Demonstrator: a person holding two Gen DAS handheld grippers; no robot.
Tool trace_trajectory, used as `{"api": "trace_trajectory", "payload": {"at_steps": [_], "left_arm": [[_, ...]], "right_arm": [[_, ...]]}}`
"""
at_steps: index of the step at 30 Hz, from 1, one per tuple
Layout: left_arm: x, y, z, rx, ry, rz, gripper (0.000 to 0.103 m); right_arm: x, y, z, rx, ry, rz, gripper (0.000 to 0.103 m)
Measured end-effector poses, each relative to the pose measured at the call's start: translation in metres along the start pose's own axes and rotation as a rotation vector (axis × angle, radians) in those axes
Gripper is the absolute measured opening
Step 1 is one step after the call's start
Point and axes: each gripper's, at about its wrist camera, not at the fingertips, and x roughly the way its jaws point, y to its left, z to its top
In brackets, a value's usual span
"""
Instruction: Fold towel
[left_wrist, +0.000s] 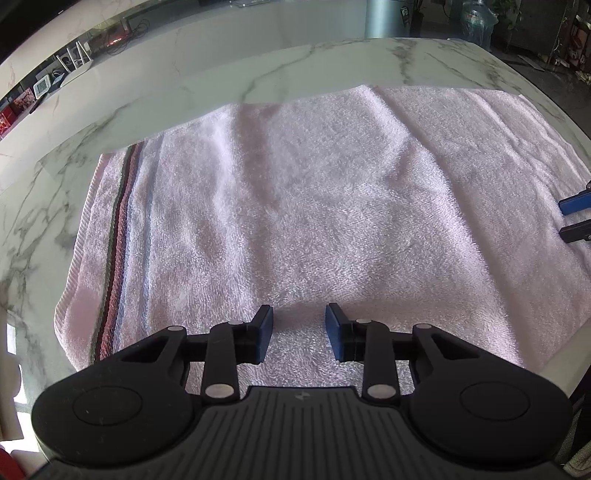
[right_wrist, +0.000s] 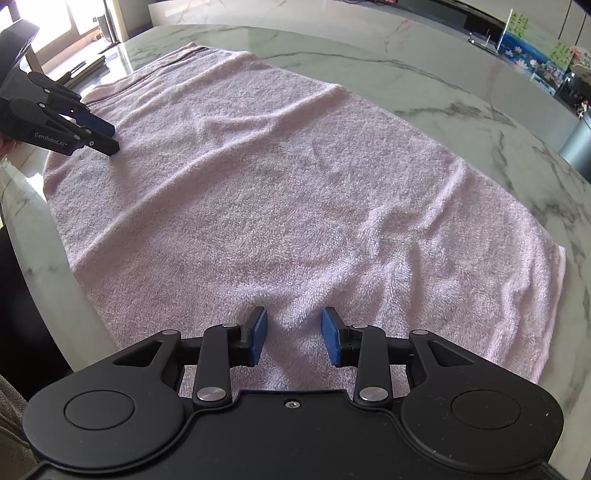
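Note:
A pale pink towel (left_wrist: 314, 206) lies spread flat on the marble table, with a striped band (left_wrist: 118, 240) near its left end. It also shows in the right wrist view (right_wrist: 277, 199). My left gripper (left_wrist: 299, 332) is open, its pads just above the towel's near edge. It appears in the right wrist view (right_wrist: 103, 138) at the far left. My right gripper (right_wrist: 293, 336) is open over the towel's near right edge, with a small ridge of cloth between the fingers. Its fingertips (left_wrist: 576, 203) show at the right edge of the left wrist view.
The white marble table (left_wrist: 258, 74) extends beyond the towel on the far side and both ends. Its near edge (right_wrist: 48, 280) runs close beside the towel. Small items (right_wrist: 535, 62) stand on a far counter. A water bottle (left_wrist: 476, 22) stands beyond the table.

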Motion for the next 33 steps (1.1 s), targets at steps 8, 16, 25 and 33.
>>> {"api": "trace_trajectory", "payload": {"at_steps": [8, 16, 25, 33], "left_arm": [[-0.006, -0.026, -0.003, 0.122, 0.015, 0.032, 0.011], [-0.014, -0.016, -0.002, 0.017, 0.026, 0.002, 0.02], [-0.034, -0.031, 0.01, -0.194, 0.098, -0.18, 0.046], [-0.02, -0.044, 0.01, -0.39, 0.21, -0.13, 0.048]], "right_arm": [[-0.002, 0.017, 0.009, -0.111, 0.061, 0.048, 0.038], [-0.003, 0.013, 0.013, -0.122, 0.058, 0.06, 0.038], [-0.002, 0.013, 0.015, -0.141, 0.069, 0.066, 0.039], [-0.002, 0.013, 0.014, -0.145, 0.067, 0.069, 0.04]]}}
